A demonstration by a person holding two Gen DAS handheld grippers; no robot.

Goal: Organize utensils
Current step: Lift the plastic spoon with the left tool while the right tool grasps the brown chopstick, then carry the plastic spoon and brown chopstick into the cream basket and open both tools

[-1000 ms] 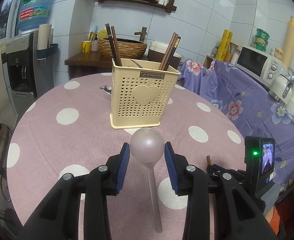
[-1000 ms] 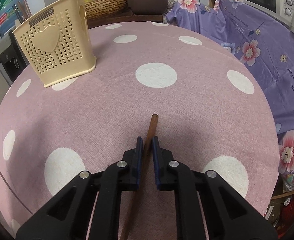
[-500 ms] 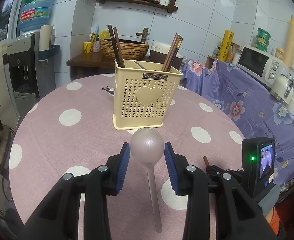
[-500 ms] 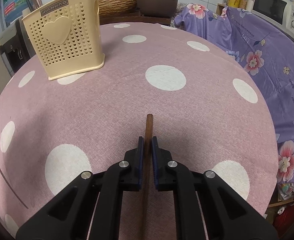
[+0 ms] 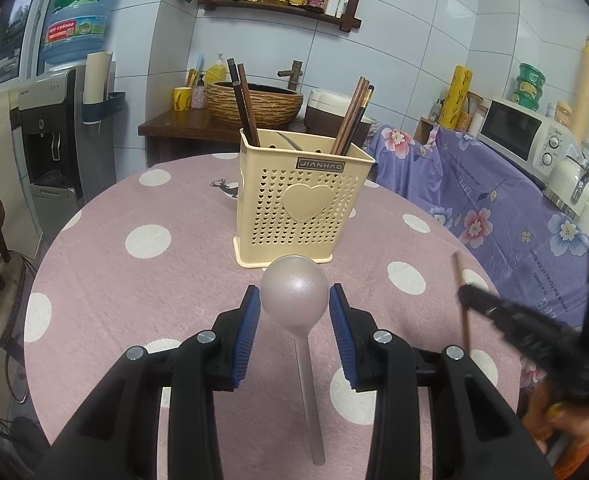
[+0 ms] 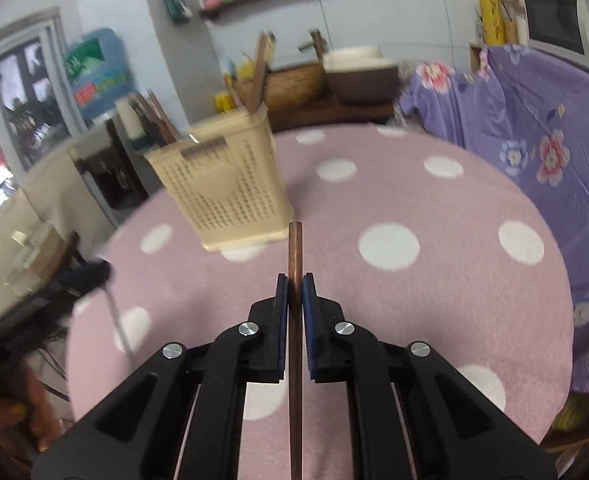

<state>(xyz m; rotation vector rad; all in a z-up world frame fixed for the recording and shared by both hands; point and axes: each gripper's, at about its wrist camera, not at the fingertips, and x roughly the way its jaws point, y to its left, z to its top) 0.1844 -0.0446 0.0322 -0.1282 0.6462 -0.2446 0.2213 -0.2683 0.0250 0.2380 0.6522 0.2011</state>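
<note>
Left tool (image 5: 294, 312) clamped on spoon (image 5: 294, 294) by the bowl sides, handle hanging down toward the counter (image 5: 146, 280), held just in front of the holder (image 5: 300, 208), probably parked ready for a drop into a slot. Right tool (image 6: 294, 300) pinched tight on a brown chopstick (image 6: 295, 252), tip poking forward past the pads, aimed up at the holder, likely so it can go in end-first beside the chopsticks already standing there (image 5: 352, 120). Holder ahead of both tools, apart from each, upright mid-counter.
</note>
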